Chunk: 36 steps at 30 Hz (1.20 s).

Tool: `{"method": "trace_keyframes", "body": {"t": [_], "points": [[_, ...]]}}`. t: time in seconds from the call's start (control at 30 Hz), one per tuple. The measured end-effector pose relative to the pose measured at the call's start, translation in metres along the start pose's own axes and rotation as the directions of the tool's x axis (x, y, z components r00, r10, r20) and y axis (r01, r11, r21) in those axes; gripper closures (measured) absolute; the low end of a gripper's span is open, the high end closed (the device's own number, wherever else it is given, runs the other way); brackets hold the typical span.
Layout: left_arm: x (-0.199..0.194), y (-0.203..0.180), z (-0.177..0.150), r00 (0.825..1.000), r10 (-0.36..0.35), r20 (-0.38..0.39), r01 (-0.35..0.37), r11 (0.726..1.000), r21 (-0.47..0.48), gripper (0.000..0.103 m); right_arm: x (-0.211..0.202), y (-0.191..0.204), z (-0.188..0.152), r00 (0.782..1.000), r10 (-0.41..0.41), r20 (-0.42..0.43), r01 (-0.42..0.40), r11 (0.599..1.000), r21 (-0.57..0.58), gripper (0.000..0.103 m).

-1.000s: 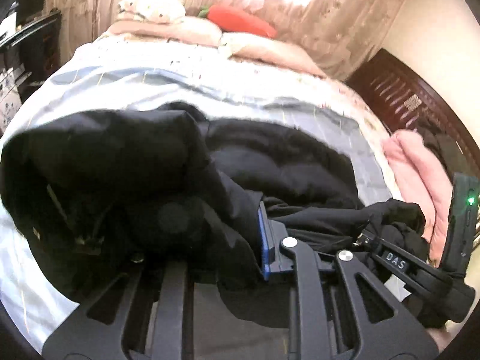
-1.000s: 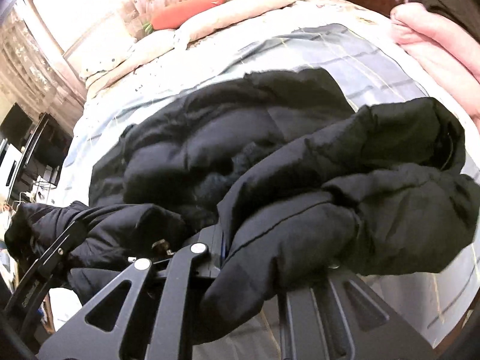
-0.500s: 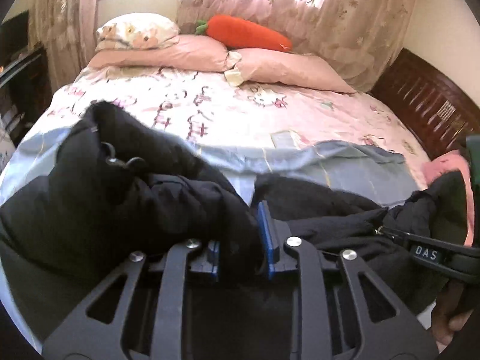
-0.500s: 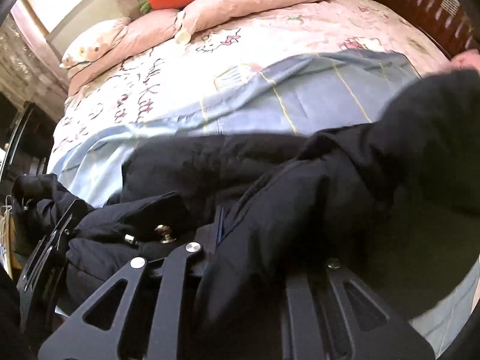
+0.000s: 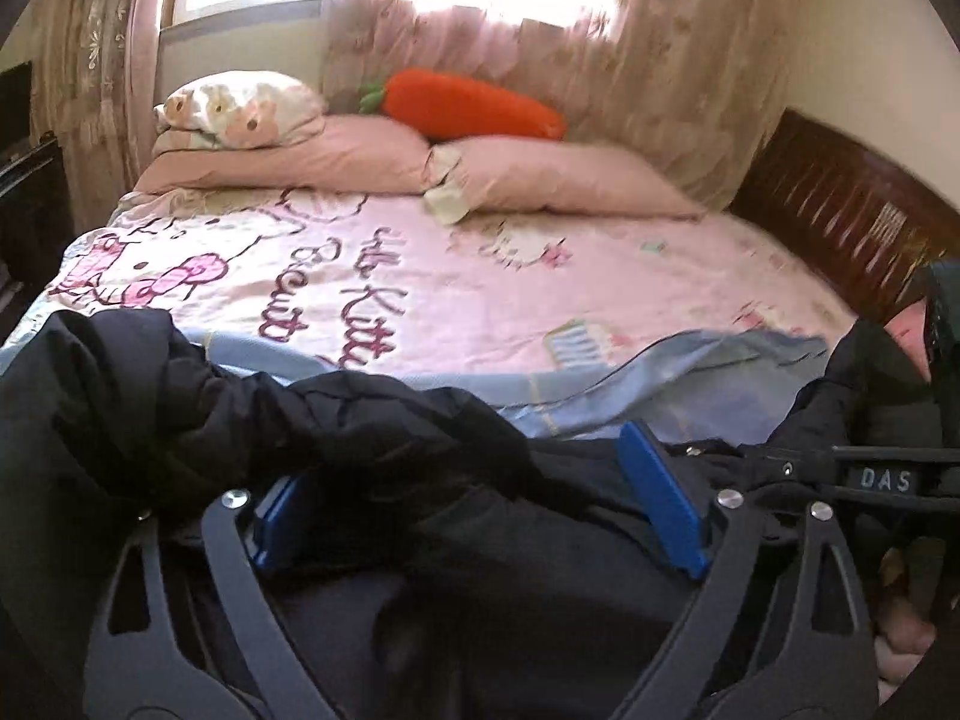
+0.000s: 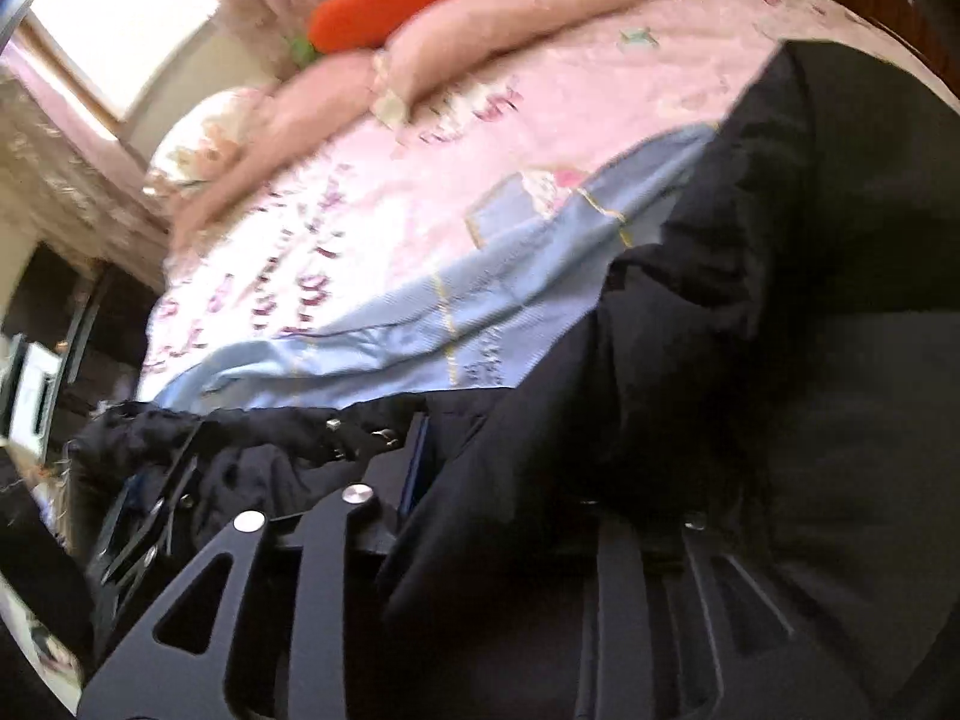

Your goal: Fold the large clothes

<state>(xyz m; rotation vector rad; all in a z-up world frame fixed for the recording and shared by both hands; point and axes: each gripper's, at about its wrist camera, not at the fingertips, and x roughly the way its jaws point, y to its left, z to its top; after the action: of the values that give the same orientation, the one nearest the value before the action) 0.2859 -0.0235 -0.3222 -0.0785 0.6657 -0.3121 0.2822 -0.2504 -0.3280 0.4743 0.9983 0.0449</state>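
A black jacket (image 5: pixel 384 450) lay bunched across the near end of a bed (image 5: pixel 480 276), filling the lower half of both wrist views from about eight o'clock round to four o'clock. It looked padded and matte, dark enough that seams and folds were hard to make out, with a small metal snap or toggle showing near its edge in the right wrist view.

Judging by how it slumped and draped, the jacket would be soft, bulky and floppy, fairly light for its size, and likely to slide on the smooth sheet. A hem, cuff or collar edge, taken with both tools well apart, seemed the best hold.

The left gripper (image 5: pixel 480 516) had its blue pads (image 5: pixel 660 510) spread wide and was opening, with jacket cloth lying loose between them, not pinched. The right gripper (image 6: pixel 510 480) was also opening; cloth hung over and between its fingers, hiding one, so whether it gripped could not be told.

Beyond, at twelve o'clock, sat pink pillows (image 5: pixel 336 156) and an orange carrot cushion (image 5: pixel 474 105).
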Motion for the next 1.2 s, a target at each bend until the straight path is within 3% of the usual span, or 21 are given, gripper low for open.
{"method": "trace_keyframes", "body": {"t": [0.07, 0.13, 0.17, 0.2, 0.23, 0.3, 0.33, 0.47, 0.6, 0.67, 0.73, 0.77, 0.87, 0.97, 1.03, 1.1, 1.17, 1.2], "points": [[-0.024, 0.001, 0.001, 0.995, -0.027, 0.093, 0.030, 0.999, -0.033, 0.004, -0.017, 0.004, -0.005, 0.999, 0.032, 0.027, -0.031, 0.999, -0.037, 0.067], [-0.052, -0.001, 0.003, 0.981, -0.069, 0.182, 0.081, 0.995, -0.056, 0.002, -0.040, 0.008, -0.011, 0.991, 0.113, 0.072, -0.109, 0.992, -0.061, 0.061], [-0.058, -0.003, 0.005, 0.980, -0.070, 0.188, 0.081, 0.996, -0.048, 0.002, -0.047, 0.007, -0.011, 0.985, 0.151, 0.082, -0.147, 0.988, -0.054, 0.059], [-0.060, -0.007, 0.008, 0.981, -0.070, 0.180, 0.077, 0.997, -0.031, 0.002, -0.052, 0.004, -0.010, 0.978, 0.193, 0.083, -0.191, 0.981, -0.030, 0.048], [-0.058, -0.010, 0.011, 0.985, -0.065, 0.160, 0.068, 0.998, -0.011, 0.002, -0.054, 0.000, -0.007, 0.963, 0.257, 0.076, -0.259, 0.966, 0.019, 0.023], [-0.048, -0.011, 0.014, 0.992, -0.068, 0.111, 0.068, 0.998, 0.000, 0.002, -0.054, -0.005, -0.002, 0.935, 0.345, 0.077, -0.352, 0.930, 0.110, 0.002], [-0.045, -0.011, 0.014, 0.993, -0.072, 0.097, 0.073, 0.997, -0.007, 0.002, -0.051, -0.007, 0.001, 0.927, 0.370, 0.066, -0.376, 0.911, 0.169, 0.001], [-0.038, 0.007, 0.027, 0.989, -0.143, 0.029, 0.146, 0.980, -0.135, 0.002, -0.046, -0.008, 0.010, 0.926, 0.375, 0.045, -0.372, 0.885, 0.281, 0.001], [-0.032, 0.039, 0.046, 0.955, -0.298, 0.003, 0.276, 0.881, -0.385, 0.002, -0.050, -0.005, 0.018, 0.894, 0.447, 0.031, -0.424, 0.823, 0.378, 0.001], [-0.039, 0.047, 0.055, 0.943, -0.332, 0.023, 0.309, 0.845, -0.436, 0.002, -0.061, -0.004, 0.023, 0.884, 0.465, 0.051, -0.446, 0.802, 0.397, 0.001], [-0.057, 0.046, 0.066, 0.944, -0.324, 0.068, 0.321, 0.848, -0.421, 0.002, -0.083, 0.004, 0.030, 0.871, 0.483, 0.089, -0.478, 0.794, 0.376, 0.001], [-0.067, 0.041, 0.074, 0.949, -0.307, 0.074, 0.311, 0.866, -0.393, 0.002, -0.090, 0.006, 0.031, 0.873, 0.476, 0.101, -0.478, 0.801, 0.360, 0.001], [-0.091, 0.020, 0.083, 0.963, -0.263, 0.060, 0.269, 0.911, -0.313, 0.002, -0.127, 0.020, 0.030, 0.918, 0.361, 0.164, -0.392, 0.888, 0.239, 0.001], [-0.096, 0.011, 0.087, 0.964, -0.261, 0.049, 0.264, 0.915, -0.305, 0.002, -0.144, 0.036, 0.027, 0.949, 0.236, 0.210, -0.260, 0.961, 0.096, 0.001], [-0.083, 0.026, 0.091, 0.949, -0.314, 0.027, 0.296, 0.859, -0.418, 0.002, -0.146, 0.042, 0.024, 0.955, 0.209, 0.209, -0.221, 0.975, 0.037, 0.001], [-0.057, 0.059, 0.090, 0.887, -0.461, 0.033, 0.368, 0.660, -0.654, 0.002, -0.133, 0.041, 0.022, 0.965, 0.218, 0.147, -0.229, 0.972, 0.062, 0.001], [-0.032, 0.086, 0.078, 0.806, -0.588, 0.076, 0.378, 0.411, -0.829, 0.002, -0.117, 0.036, 0.017, 0.967, 0.238, 0.088, -0.247, 0.962, 0.114, 0.001], [-0.025, 0.094, 0.074, 0.782, -0.616, 0.095, 0.376, 0.345, -0.860, 0.002, -0.113, 0.034, 0.014, 0.968, 0.241, 0.076, -0.248, 0.962, 0.117, 0.001]]}}
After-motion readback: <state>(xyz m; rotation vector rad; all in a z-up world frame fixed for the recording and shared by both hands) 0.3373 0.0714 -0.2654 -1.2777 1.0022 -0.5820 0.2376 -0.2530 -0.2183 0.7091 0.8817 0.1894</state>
